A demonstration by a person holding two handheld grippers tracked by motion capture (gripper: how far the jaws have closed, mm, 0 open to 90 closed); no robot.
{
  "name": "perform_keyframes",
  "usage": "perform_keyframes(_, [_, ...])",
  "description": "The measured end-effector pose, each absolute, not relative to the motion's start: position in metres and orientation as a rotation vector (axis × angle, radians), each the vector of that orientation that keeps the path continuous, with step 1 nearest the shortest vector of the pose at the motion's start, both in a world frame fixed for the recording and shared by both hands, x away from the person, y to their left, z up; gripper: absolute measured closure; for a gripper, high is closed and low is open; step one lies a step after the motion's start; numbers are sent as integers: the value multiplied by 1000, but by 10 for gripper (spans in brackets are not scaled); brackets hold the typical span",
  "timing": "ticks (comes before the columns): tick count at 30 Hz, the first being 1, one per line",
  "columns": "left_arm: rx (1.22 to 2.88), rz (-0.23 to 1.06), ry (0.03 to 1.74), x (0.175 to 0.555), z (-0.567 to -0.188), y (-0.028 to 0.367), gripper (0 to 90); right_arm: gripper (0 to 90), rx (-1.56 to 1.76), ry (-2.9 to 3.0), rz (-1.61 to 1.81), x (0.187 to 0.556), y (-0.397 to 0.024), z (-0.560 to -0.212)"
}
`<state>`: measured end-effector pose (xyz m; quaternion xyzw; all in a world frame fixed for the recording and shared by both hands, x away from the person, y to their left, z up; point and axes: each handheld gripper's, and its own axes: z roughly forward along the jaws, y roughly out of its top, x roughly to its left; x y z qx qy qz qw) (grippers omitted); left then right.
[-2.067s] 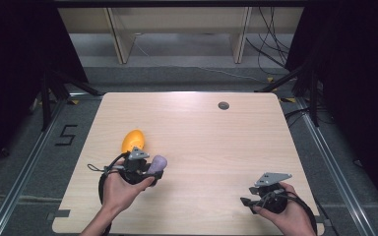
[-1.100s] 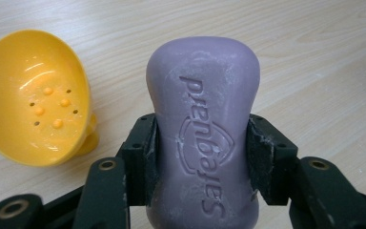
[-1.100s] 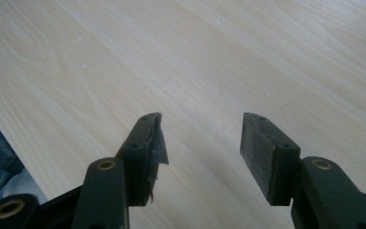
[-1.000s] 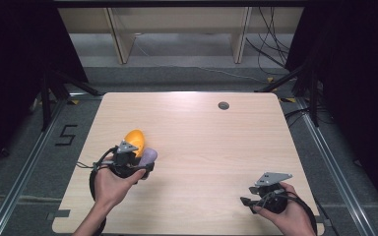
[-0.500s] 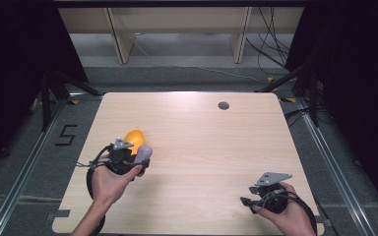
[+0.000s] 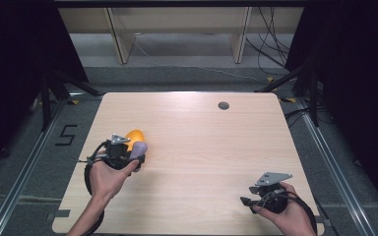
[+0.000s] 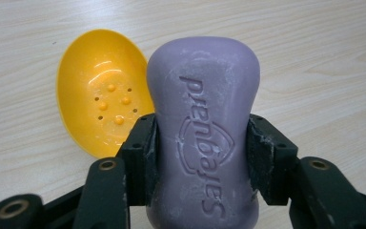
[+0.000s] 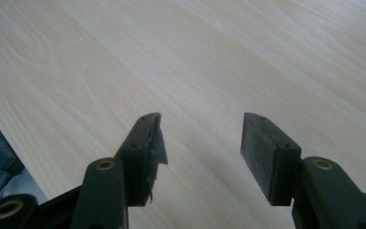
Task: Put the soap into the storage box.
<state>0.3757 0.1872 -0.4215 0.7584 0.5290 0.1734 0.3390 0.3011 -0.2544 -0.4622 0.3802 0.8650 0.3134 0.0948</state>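
Room: I am working beside the yellow soap dish (image 6: 134, 135), near the table (image 6: 202, 128) left edge; bare wood is stretching right of the dish.
Left gripper (image 7: 200, 143): I am clamping the purple soap bar (image 7: 202, 138), pads pressing both its sides.
Right gripper (image 8: 202, 138): I am holding its jaws apart over bare wood, well apart from the dish.
Soap: it is hanging just right of the dish, overlapping its rim.
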Motion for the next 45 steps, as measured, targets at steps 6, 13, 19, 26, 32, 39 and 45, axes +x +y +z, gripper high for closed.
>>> perform_keyframes(6, [1969, 436, 1401, 382, -423, 190, 494, 488, 1114, 2561, 924, 301, -255, -462])
perform_keyframes(13, [1955, 442, 1410, 387, -423, 192, 494, 488, 1118, 2565, 930, 301, -254, -462])
perform_keyframes(19, [1963, 430, 1428, 391, -422, 193, 493, 488, 1095, 2559, 934, 302, -255, -463])
perform_keyframes(26, [1950, 437, 1436, 398, -422, 195, 493, 487, 1159, 2552, 914, 299, -254, -461])
perform_keyframes(32, [1936, 439, 1448, 404, -421, 196, 494, 487, 1155, 2553, 914, 299, -254, -461])
perform_keyframes(39, [1945, 422, 1476, 413, -422, 197, 493, 487, 1154, 2551, 916, 299, -254, -461])
perform_keyframes(45, [1931, 423, 1500, 418, -422, 198, 494, 486, 1155, 2554, 916, 299, -254, -461])
